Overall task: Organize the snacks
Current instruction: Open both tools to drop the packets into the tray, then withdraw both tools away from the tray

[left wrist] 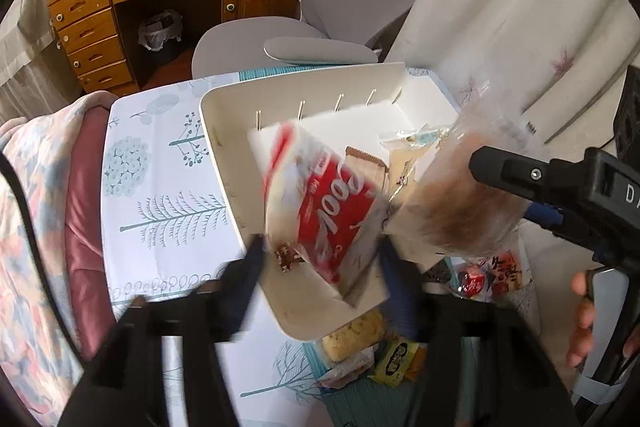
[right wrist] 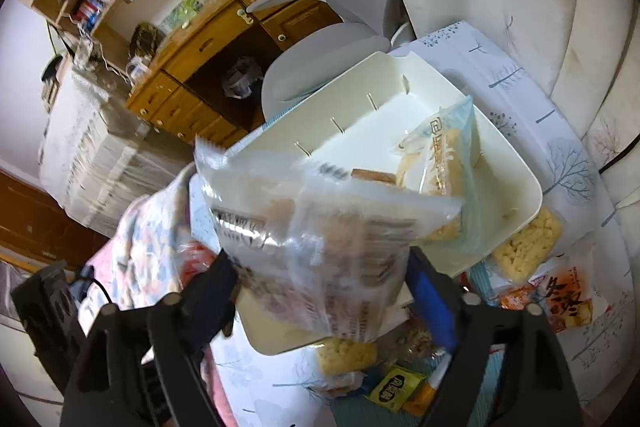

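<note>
Tree-printed cloth covers the surface [left wrist: 168,211], on which a white bin [left wrist: 224,131] is placed. Over the bin's near left part, a red-and-white packet [left wrist: 328,211] is pinched by the left claw [left wrist: 320,267]. A clear bag [right wrist: 320,239] is gripped by the right claw [right wrist: 324,287] above the bin's near edge. Loose snacks [right wrist: 524,251] are scattered near the bin's right side.

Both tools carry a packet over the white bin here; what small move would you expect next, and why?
Probably the left tool lowers its red and white packet into the white bin and lets go. The packet already hangs over the bin's open near end, where bare floor shows. The right tool holds a clear packet beside it, so lowering one at a time seems safer.
</note>
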Tool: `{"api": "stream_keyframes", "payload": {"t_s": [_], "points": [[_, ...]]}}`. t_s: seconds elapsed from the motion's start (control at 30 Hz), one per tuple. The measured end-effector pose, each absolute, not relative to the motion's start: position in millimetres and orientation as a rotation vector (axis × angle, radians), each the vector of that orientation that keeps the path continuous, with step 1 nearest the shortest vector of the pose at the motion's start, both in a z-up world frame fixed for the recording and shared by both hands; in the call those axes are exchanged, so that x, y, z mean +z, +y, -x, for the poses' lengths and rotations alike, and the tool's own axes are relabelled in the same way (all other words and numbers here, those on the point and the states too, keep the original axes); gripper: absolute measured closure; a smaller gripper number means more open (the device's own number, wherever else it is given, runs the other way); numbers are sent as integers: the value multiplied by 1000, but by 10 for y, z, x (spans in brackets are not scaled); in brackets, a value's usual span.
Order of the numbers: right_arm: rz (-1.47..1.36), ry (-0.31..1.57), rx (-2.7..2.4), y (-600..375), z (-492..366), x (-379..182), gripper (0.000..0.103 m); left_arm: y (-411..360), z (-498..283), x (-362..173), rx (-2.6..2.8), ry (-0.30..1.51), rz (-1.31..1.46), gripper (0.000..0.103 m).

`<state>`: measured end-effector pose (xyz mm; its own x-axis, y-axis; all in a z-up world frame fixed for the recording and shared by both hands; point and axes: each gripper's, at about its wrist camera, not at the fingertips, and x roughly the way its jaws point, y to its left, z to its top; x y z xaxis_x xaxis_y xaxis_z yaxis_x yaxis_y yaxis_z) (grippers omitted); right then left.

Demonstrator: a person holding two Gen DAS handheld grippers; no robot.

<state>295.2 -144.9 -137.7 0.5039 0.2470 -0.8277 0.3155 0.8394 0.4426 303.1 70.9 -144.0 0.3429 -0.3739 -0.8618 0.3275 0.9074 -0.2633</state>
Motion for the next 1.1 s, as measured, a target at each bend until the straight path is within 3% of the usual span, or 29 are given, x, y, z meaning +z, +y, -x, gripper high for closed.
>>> {"api": "stream_keyframes", "payload": {"t_s": [0.03, 0.13, 1.1], "points": [[-602, 1059, -47, -1466, -2949, -1389, 14, 726, -3014, -1425, -454, 1110, 63, 27], [-593, 1026, -44, -1499, -2894, -1338, 9, 760, -2982, -1405, -440, 1102, 97, 27], [-402, 999, -225, -1782, -1222, -1486, 10, 413, -1681, -1406, -483, 1203, 24, 27]]}}
